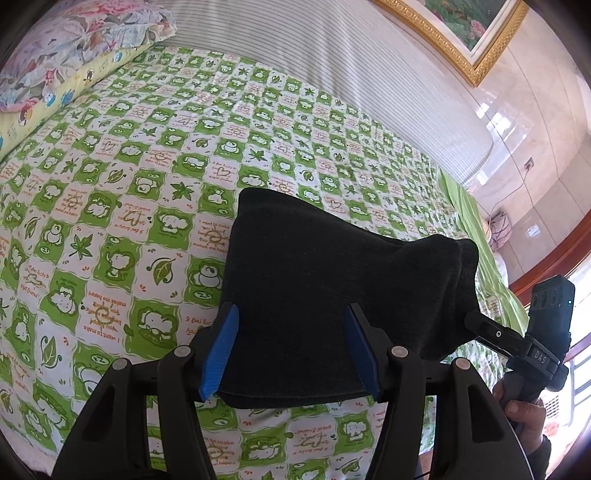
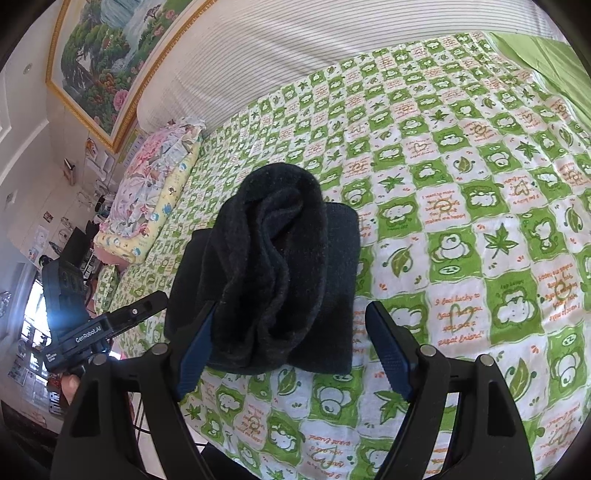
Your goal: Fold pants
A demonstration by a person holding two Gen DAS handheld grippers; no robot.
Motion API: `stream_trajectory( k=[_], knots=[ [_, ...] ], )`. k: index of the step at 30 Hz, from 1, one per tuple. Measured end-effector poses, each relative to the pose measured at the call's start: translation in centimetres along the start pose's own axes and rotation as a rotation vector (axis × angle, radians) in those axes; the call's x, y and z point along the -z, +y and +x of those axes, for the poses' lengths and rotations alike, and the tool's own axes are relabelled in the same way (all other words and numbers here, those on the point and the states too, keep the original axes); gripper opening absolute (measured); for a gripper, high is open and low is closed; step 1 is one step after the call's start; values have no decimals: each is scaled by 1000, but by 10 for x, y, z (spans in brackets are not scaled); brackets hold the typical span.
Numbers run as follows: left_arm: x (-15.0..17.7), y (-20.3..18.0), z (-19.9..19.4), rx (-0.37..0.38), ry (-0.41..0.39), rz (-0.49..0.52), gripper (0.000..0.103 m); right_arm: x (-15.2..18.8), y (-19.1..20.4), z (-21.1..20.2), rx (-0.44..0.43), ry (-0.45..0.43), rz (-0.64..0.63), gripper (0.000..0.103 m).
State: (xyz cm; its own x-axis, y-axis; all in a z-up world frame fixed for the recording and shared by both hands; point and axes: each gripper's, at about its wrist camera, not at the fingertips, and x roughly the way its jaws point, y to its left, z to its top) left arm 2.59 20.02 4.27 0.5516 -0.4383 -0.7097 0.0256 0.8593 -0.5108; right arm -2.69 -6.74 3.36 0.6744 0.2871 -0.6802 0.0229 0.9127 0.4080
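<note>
left gripper (image 1: 291, 350) fingers stand apart, blue pads either side of the near edge of the folded pants (image 1: 332, 280); cloth sits between them, but i can't tell whether the pads press on it. right gripper (image 2: 295, 350) fingers are spread wide: left pad is against the side of the rolled end of the pants, right pad is clear of the cloth over bare sheet, so nothing is clamped there.

pants are black, fuzzy, folded into a compact bundle lying on the bed (image 1: 110, 229) near its front edge. in the right wrist view the layered fold end faces the camera and bulges up above a flatter folded part behind it. in the left wrist view the bundle is a flat slab with a thicker raised end at the right, where the right gripper's finger (image 1: 487, 328) touches it; a hand (image 1: 524, 413) holds that unit.

bed sheet is a green and white check with cartoon prints. further back: floral pillow (image 1: 74, 40) on a yellow one, striped headboard (image 1: 295, 33), gold-framed painting (image 2: 107, 62) on the wall.
</note>
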Motion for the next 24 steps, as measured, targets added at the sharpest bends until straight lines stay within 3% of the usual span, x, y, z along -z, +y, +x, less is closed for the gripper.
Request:
stream_trajectory(
  k=[5,14,24],
  knots=[
    [0,2,5,-8,11,-3,61,1,-11,-2,82,-12,-4,80],
    [-1,15,23,-26,42,-22,64,4,-13,6,92,6,-10,80],
    [-5,26,46,15,96,-62,68,4,-21,13,13,30,68,81]
  ],
)
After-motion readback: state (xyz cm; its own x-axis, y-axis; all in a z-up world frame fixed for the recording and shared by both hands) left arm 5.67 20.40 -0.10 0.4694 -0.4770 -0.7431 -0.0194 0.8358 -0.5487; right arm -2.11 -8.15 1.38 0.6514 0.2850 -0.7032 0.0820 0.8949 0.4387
